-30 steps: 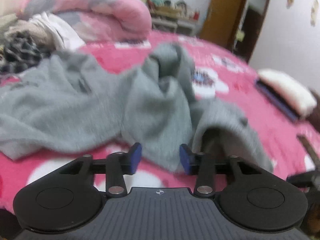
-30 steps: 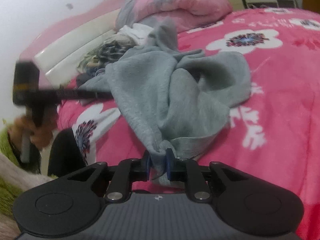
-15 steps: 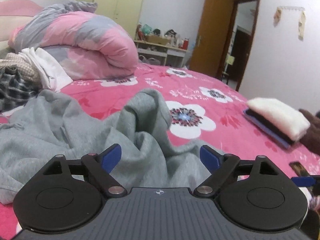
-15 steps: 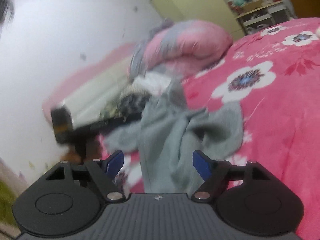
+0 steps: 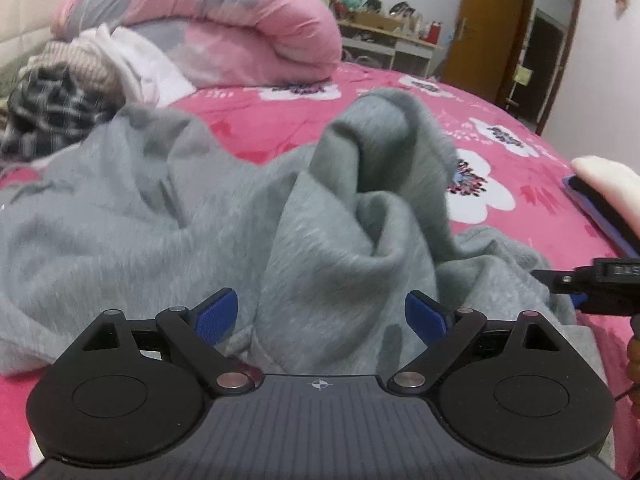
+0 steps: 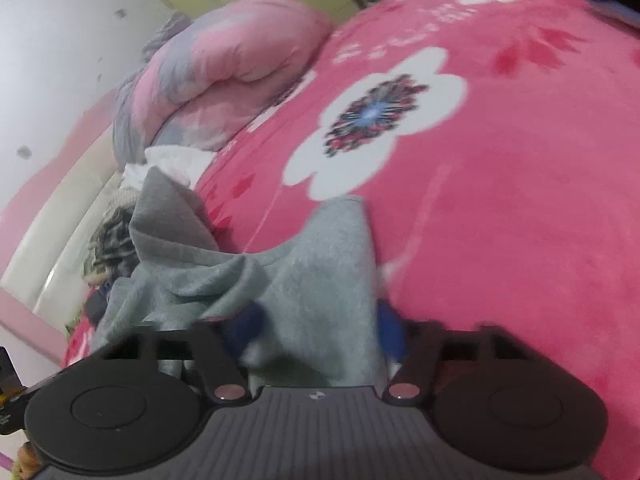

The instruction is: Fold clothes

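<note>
Across the pink flowered bed cover [image 5: 280,120], which fills most of both views, the grey sweatshirt [image 5: 200,220] lies crumpled near the person's edge of the bed, one fold standing up in a peak at its middle and the rest spread toward the heap of other clothes [image 5: 72,92] beside the rolled quilt [image 5: 224,28]. A second ago the right gripper [image 6: 316,336] pinched a corner of the grey fabric; it has since let go and swung to a new spot, and its jaws, after spreading wide, have just been closing again with a flap of the sweatshirt lying between the blue pads [image 6: 390,334]. Motion blur hides whether they press the cloth yet, so the grip cannot be told. The left gripper [image 5: 322,316] has also changed: its jaws have just been opening, and the fingers now stand spread wide over a ridge of the grey cloth, the pads clear of it on both sides. In the left view the right tool shows at the far right edge, low against the garment's hem. Judged from this, the earlier hold is given up and both hands are choosing fresh corners, so the garment must first be pulled flat before any fold can begin
</note>
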Action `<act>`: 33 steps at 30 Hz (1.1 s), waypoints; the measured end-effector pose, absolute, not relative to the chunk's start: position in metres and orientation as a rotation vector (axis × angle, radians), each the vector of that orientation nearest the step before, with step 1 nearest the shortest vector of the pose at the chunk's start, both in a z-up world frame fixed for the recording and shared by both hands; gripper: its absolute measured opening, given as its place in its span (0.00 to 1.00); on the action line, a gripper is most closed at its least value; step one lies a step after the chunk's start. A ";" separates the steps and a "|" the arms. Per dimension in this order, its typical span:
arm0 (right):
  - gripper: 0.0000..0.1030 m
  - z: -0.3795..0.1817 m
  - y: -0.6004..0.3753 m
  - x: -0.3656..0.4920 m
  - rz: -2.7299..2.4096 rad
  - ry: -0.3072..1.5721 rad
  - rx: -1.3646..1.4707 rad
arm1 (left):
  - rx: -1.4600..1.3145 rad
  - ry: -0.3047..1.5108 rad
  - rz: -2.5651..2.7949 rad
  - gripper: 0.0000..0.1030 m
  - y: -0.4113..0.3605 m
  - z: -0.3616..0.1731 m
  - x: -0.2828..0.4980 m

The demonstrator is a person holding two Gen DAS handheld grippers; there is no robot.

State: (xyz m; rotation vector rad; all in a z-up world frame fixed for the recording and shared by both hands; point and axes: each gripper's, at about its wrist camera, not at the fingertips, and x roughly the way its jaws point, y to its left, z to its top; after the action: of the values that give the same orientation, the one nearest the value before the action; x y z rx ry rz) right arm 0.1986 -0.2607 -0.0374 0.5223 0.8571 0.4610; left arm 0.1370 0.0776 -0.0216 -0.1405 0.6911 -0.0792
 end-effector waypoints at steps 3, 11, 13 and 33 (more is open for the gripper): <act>0.16 -0.030 -0.246 0.205 0.476 0.844 0.480 | -0.165 0.705 -0.077 0.89 0.081 -0.024 0.138; 0.13 0.070 -0.280 0.228 0.373 0.519 0.398 | -0.179 0.696 -0.109 0.89 0.086 -0.023 0.126; 0.13 0.099 -0.294 0.238 0.325 0.457 0.371 | -0.198 0.694 -0.120 0.89 0.088 -0.022 0.124; 0.20 0.023 -0.425 0.344 -0.218 0.679 0.346 | -0.309 0.592 -0.075 0.89 0.127 0.011 0.109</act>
State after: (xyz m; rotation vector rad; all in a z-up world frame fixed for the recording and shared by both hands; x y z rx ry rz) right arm 0.3437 -0.4252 0.0228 0.3465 0.6787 -0.2182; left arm 0.1089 0.1271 0.0110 -0.3092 0.5922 -0.0749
